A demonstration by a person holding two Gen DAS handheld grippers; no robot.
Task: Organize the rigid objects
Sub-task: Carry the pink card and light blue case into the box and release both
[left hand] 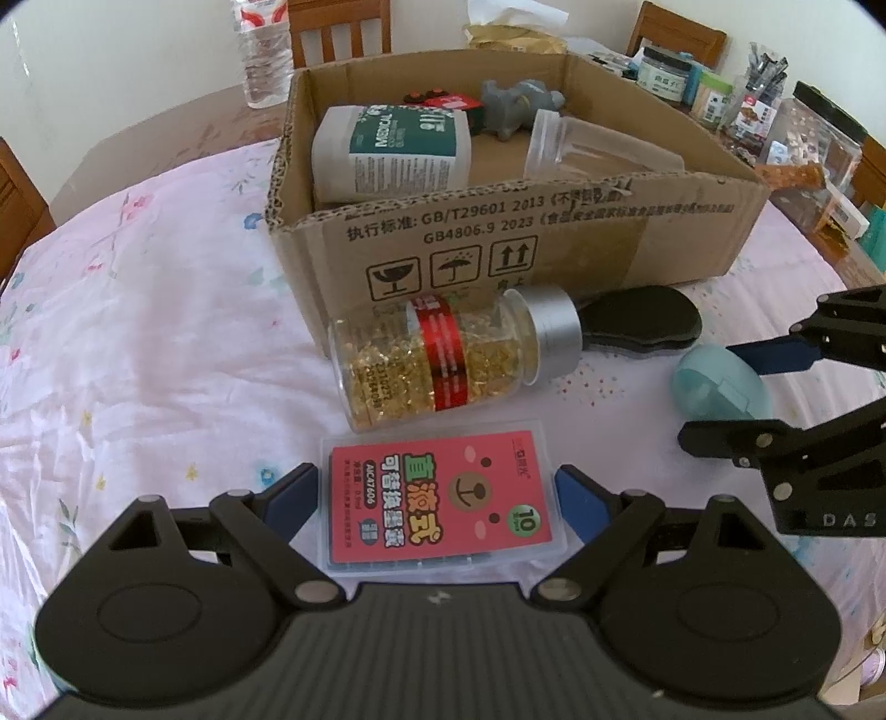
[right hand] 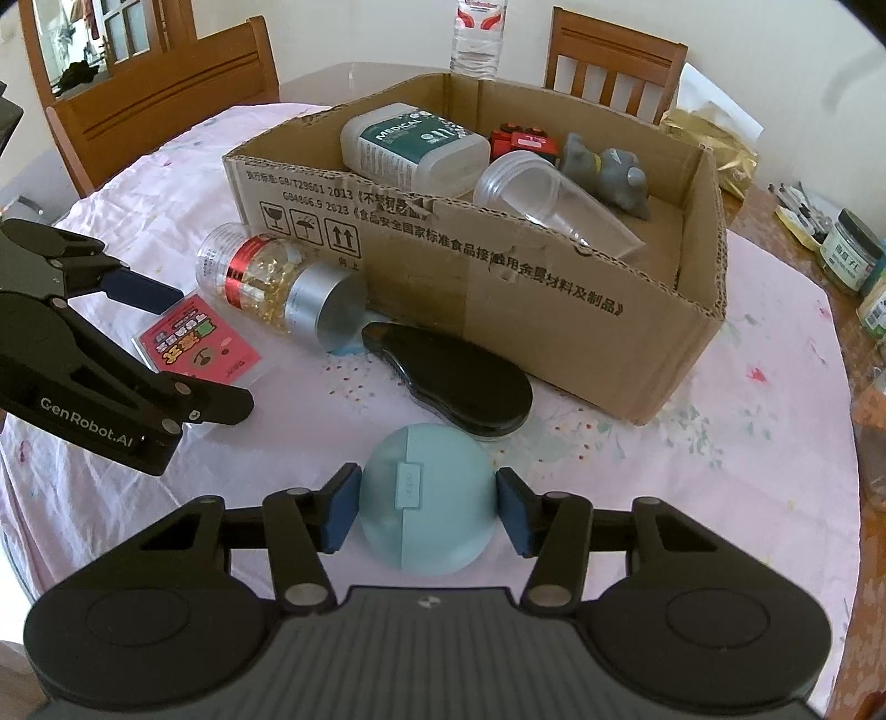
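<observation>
A red refill pack (left hand: pixel 437 498) in a clear flat case lies on the pink cloth between the pads of my left gripper (left hand: pixel 437 487), which touch its two long edges. My right gripper (right hand: pixel 426 507) is shut on a teal egg-shaped case (right hand: pixel 426 498), one blue pad on each side, with the case resting on the cloth. The left wrist view shows the teal case (left hand: pixel 714 382) at the right, between the right gripper's fingers. A jar of gold capsules (left hand: pixel 443 360) with a silver lid lies on its side against the cardboard box (left hand: pixel 498 221). A black oval object (right hand: pixel 459 382) lies beside the jar.
The open box holds a white medical bottle (right hand: pixel 410 144), a clear cup (right hand: pixel 548 199), a grey toy (right hand: pixel 609 171) and a red toy (right hand: pixel 520 141). A water bottle (right hand: pixel 476 33) and wooden chairs stand behind it. Jars and clutter (left hand: pixel 775 111) crowd the table's far right.
</observation>
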